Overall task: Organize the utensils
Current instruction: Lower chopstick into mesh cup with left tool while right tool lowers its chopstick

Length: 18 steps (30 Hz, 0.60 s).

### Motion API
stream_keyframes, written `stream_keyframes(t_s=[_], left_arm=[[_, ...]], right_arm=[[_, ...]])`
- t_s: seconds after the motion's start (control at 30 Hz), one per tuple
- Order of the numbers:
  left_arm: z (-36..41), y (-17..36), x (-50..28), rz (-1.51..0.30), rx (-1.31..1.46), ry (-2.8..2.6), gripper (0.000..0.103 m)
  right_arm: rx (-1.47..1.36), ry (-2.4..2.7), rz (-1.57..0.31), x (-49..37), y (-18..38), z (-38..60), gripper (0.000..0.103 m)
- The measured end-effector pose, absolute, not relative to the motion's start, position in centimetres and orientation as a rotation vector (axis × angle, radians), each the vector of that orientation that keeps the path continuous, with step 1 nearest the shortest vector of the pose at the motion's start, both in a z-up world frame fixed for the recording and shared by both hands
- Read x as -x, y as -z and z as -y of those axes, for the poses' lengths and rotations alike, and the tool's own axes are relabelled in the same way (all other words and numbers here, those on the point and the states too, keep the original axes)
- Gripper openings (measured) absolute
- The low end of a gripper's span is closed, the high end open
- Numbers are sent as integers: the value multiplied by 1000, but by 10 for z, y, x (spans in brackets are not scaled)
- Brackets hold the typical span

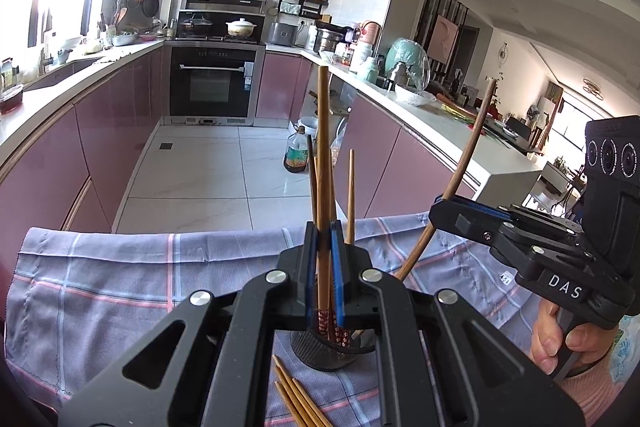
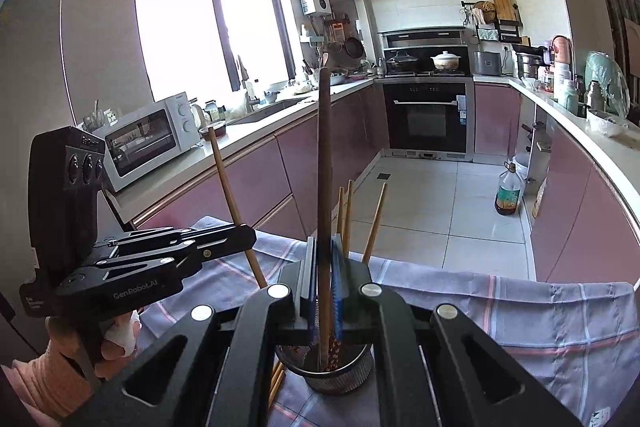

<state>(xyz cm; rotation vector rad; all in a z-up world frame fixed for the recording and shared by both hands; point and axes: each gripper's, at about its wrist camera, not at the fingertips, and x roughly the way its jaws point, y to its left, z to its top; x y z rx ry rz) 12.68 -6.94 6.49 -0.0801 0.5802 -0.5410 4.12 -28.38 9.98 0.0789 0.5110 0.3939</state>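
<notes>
Presently both tongs, left tongs (image 1: pixel 324 267) and right tongs (image 2: pixel 325 267), each clench one light, stiff, slippery brown wooden chopstick (image 1: pixel 323 163) mid-shaft above the black mesh holder (image 2: pixel 338 373).

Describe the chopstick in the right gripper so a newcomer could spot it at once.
Start at the checked cloth covering the table, then find the dark round holder standing on it. Two grippers hold chopsticks over it; the right gripper grips the dark brown chopstick, darker than the paler light brown chopstick pinched in the left gripper.
</notes>
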Motion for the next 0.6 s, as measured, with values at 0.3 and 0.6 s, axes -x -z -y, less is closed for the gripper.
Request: stream_keyframes(t_s=[0.3, 0.6], left_arm=[[77, -50, -142, -628, 64, 535, 7], [83, -35, -157, -674, 48, 525, 8]], right_arm=[[-66, -382, -560, -55, -90, 283, 6], [-56, -377, -617, -66, -77, 279, 6]])
